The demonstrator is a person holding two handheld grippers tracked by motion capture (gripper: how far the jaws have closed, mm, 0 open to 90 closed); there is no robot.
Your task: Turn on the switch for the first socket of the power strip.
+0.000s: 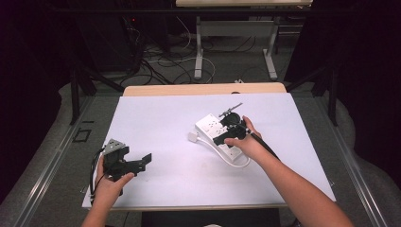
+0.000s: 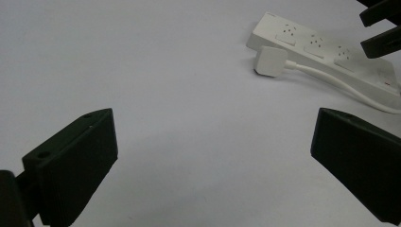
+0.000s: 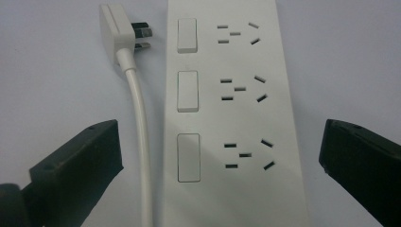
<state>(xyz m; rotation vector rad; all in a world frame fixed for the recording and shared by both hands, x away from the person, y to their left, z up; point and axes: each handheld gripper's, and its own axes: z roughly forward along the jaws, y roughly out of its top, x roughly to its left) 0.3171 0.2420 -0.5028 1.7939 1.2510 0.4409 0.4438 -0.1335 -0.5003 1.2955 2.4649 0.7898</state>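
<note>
A white power strip point(image 3: 208, 109) with three sockets and three switches lies flat on the white sheet point(image 1: 161, 123), right of the middle. Its white plug point(image 3: 111, 33) rests beside the strip's far end, and the cable point(image 3: 141, 132) runs along its side. My right gripper point(image 3: 220, 161) hangs over the strip point(image 1: 208, 125), open, with a jaw on either side and neither touching it. My left gripper point(image 1: 142, 163) is held near the front left of the sheet, open, with nothing between its jaws point(image 2: 213, 156). From there the strip point(image 2: 321, 47) and plug point(image 2: 270, 61) lie farther off.
The sheet covers a wooden table whose far edge point(image 1: 203, 89) shows. Beyond it are floor cables point(image 1: 161, 64) and the white legs of another table point(image 1: 198, 52). Dark curtains close both sides. Bare sheet lies between the two grippers.
</note>
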